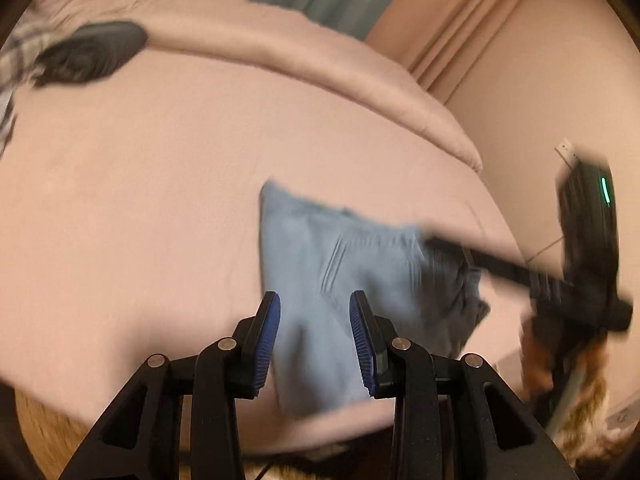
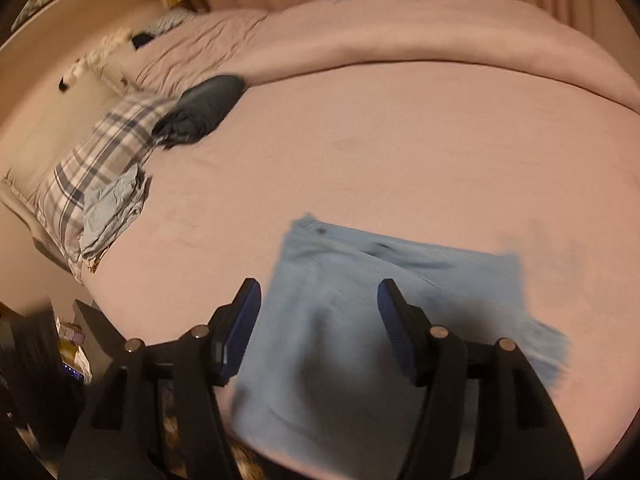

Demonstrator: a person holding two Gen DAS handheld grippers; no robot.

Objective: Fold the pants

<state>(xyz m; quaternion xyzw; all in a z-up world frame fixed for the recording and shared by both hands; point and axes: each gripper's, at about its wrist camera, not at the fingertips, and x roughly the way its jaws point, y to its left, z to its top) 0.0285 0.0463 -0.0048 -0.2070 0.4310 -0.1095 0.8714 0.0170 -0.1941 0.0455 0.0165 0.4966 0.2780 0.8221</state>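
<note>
Light blue pants (image 1: 320,264) lie folded in a compact stack on the pink bed sheet (image 1: 140,180) near its front edge. They also show in the right wrist view (image 2: 340,320). My left gripper (image 1: 315,344) is open and empty, hovering just above the near part of the pants. My right gripper (image 2: 320,320) is open and empty above the pants. In the left wrist view the right gripper (image 1: 452,252) shows as a blurred dark shape over the right edge of the pants.
A dark folded garment (image 2: 204,108) and a plaid pillow (image 2: 96,160) with a light blue folded garment (image 2: 116,208) lie at the bed's far left. A rolled pink duvet (image 2: 400,36) runs along the back. Curtains (image 1: 460,20) hang behind.
</note>
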